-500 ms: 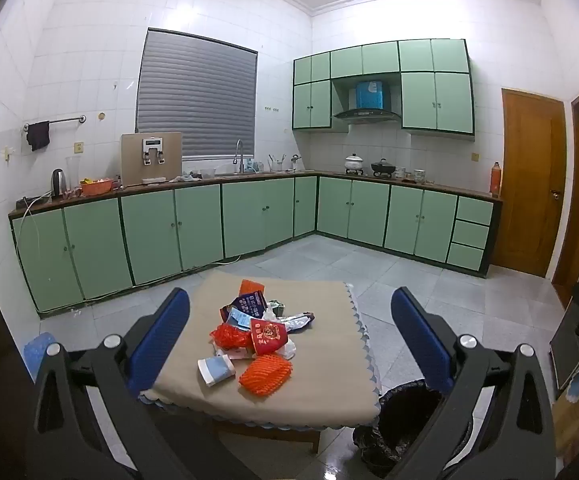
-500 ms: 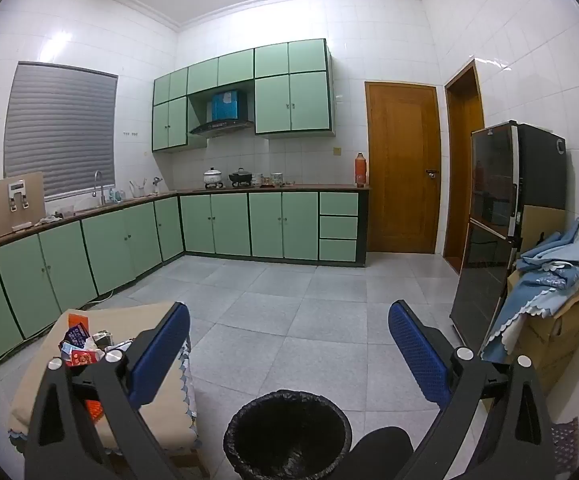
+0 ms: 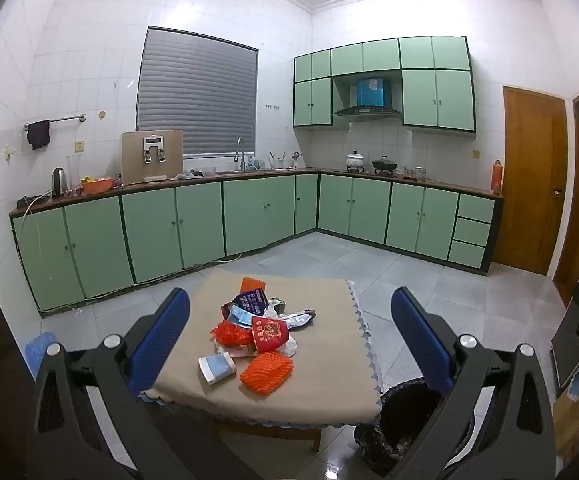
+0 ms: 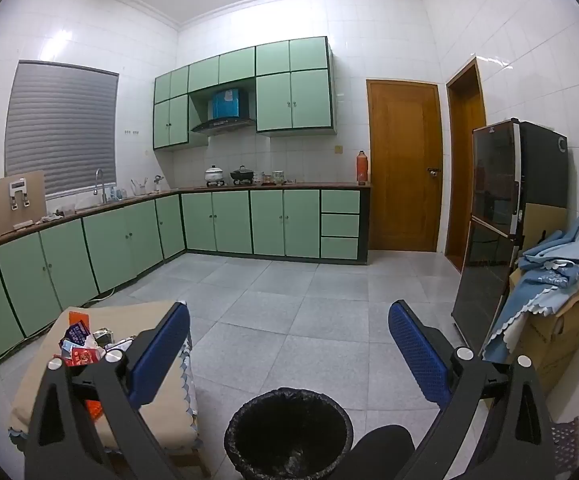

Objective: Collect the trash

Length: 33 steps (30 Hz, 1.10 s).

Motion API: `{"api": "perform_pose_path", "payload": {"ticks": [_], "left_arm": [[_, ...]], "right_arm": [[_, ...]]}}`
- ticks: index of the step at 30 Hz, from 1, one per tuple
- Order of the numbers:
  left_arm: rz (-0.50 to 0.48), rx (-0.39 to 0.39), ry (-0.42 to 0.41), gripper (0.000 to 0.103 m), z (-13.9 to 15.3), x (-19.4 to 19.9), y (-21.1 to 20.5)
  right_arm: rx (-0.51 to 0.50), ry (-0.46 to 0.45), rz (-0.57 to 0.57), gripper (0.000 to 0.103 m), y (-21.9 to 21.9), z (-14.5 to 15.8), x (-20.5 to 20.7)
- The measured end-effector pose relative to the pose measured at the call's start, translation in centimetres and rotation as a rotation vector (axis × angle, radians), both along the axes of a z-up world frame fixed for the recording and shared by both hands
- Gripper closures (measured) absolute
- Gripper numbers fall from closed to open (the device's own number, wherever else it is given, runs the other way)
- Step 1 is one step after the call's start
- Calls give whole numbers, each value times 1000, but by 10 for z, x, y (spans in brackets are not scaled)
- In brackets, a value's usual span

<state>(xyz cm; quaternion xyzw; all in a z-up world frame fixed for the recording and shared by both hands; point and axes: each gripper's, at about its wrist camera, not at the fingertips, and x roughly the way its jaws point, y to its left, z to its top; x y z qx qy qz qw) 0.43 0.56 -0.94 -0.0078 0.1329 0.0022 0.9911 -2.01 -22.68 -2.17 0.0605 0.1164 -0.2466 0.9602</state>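
Kitchen; fridge (image 4: 505,232) only in right wrist view.

The left gripper (image 3: 289,332) is held with its jaws spread as wide as they go, nothing between the blue pads (image 3: 161,334), and tips slightly downward. The right gripper (image 4: 288,344) stands the same way: jaws fully apart, empty, angled a little below level, its blue pads (image 4: 417,350) clear of everything. A dark rounded shape low in the right wrist view may be the person's knee (image 4: 381,446), though it is too dim to be sure.
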Motion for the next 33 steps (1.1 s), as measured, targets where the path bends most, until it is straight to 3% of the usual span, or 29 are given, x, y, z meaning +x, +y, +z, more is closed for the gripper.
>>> {"api": "perform_pose_path", "payload": {"ticks": [33], "left_arm": [[3,5,10,5,3,-1,-4]], "right_arm": [[4,12,-1,6,0,-5,4]]}}
